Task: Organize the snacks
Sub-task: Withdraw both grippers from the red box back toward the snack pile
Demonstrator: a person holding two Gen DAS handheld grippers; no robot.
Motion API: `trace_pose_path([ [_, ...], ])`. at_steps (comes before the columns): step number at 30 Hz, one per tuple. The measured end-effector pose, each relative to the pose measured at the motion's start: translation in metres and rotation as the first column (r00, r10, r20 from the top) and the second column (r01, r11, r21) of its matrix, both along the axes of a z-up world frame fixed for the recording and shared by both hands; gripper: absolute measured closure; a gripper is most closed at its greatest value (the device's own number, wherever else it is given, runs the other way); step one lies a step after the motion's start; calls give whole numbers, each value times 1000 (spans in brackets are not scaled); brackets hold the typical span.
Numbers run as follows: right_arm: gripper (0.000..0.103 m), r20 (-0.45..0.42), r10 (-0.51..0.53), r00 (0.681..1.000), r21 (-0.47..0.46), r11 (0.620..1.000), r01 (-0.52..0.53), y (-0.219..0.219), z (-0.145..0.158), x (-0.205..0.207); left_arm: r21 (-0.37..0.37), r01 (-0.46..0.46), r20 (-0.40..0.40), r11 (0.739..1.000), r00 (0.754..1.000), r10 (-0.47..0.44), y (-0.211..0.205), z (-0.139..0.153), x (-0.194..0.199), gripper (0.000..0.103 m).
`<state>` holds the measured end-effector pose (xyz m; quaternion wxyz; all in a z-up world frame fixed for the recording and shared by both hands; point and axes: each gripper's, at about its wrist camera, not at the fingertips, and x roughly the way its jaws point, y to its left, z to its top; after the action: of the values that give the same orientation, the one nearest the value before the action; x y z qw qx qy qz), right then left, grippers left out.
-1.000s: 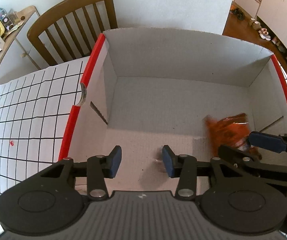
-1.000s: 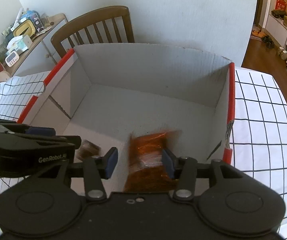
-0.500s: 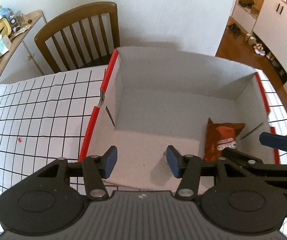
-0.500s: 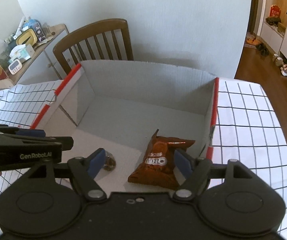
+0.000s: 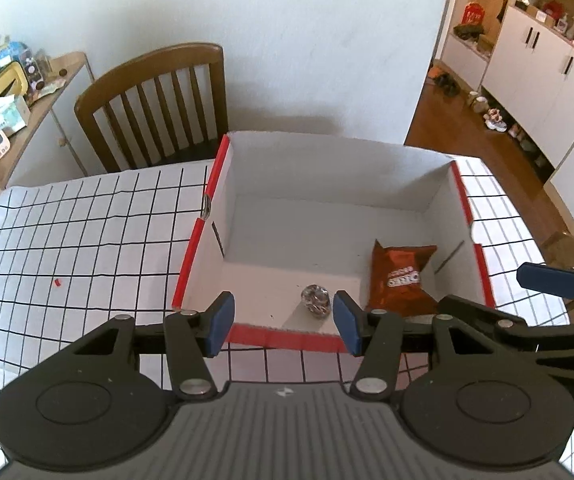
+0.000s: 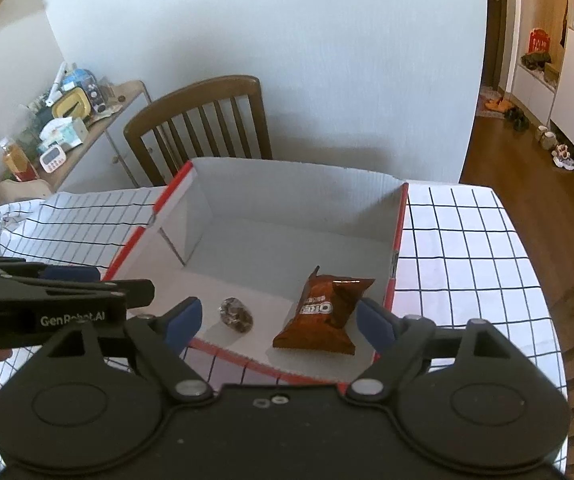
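Nearest, the left gripper (image 5: 281, 326) hangs spread and empty above the box's (image 5: 287, 337) near rim. The right gripper (image 6: 279, 322), its jaws having just been opening, gapes wide with nothing between them. Beyond, on the box floor, a foil candy (image 5: 316, 299) lies near the brown Oreo packet (image 6: 323, 312). Behind the box stands a chair (image 5: 159, 108).

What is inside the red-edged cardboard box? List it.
Inside the cardboard box lie an orange Oreo packet and a small foil-wrapped candy. The floor strip right behind the near wall is hidden; anything under the packet cannot be seen.
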<state>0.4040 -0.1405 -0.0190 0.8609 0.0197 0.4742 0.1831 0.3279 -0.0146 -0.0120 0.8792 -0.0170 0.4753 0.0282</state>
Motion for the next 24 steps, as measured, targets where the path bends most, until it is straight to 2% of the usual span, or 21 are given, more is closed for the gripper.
trace_pose_path([
  [18, 15, 59, 25, 998, 53, 998, -28, -8, 39, -73, -43, 33, 73, 999, 997, -30, -4, 29, -76, 49],
  [22, 7, 74, 26, 997, 62, 998, -31, -10, 43, -87, -55, 38, 80, 998, 996, -34, -2, 30, -93, 49],
  [24, 6, 81, 29, 996, 66, 997, -34, -11, 45, -95, -52, 43, 92, 998, 995, -38, -2, 31, -103, 44],
])
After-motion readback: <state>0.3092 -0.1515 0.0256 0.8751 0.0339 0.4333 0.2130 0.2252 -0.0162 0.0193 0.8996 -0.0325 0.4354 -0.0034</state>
